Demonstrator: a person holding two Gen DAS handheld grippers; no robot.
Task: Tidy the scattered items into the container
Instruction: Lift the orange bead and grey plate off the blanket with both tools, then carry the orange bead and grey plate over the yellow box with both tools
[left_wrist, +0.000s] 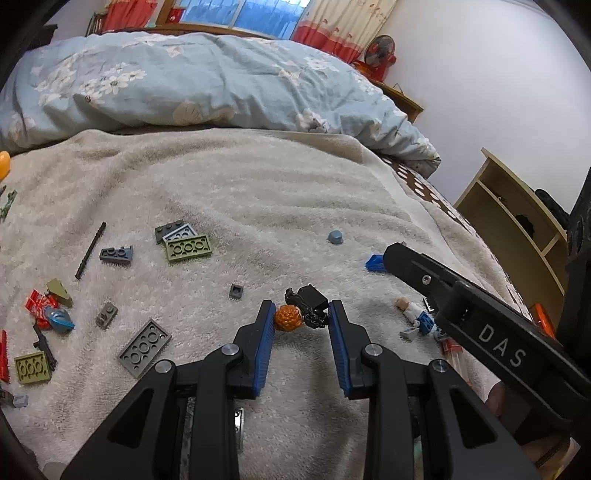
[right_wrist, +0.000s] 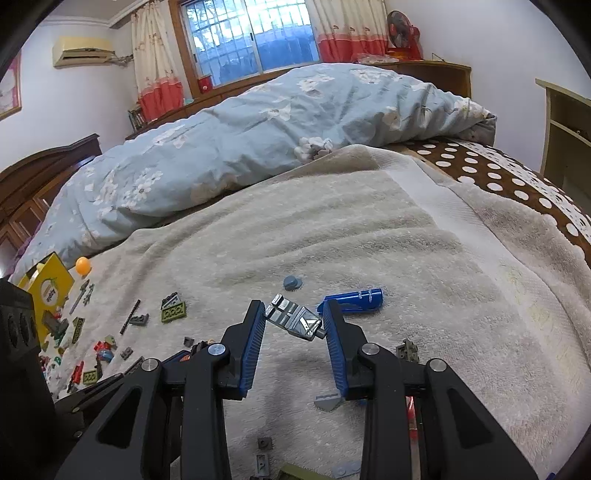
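Observation:
Small toy bricks lie scattered on a beige towel (left_wrist: 240, 192). My left gripper (left_wrist: 302, 314) holds its jaws around an orange bumpy piece (left_wrist: 288, 318) joined to a black figure part (left_wrist: 309, 301); both pads touch it. My right gripper (right_wrist: 293, 317) is shut on a grey and silver printed piece (right_wrist: 293, 319), held tilted above the towel. A yellow container (right_wrist: 48, 291) stands at the far left in the right wrist view. A blue piece (right_wrist: 356, 300) lies just beyond my right fingertips.
Olive and grey plates (left_wrist: 186, 242), a black rod (left_wrist: 90, 251), a grey round cap (left_wrist: 335, 236), a minifigure (left_wrist: 415, 317) and red pieces (left_wrist: 38, 306) lie on the towel. A blue floral duvet (left_wrist: 207, 81) bounds the far side. A shelf (left_wrist: 513, 218) stands right.

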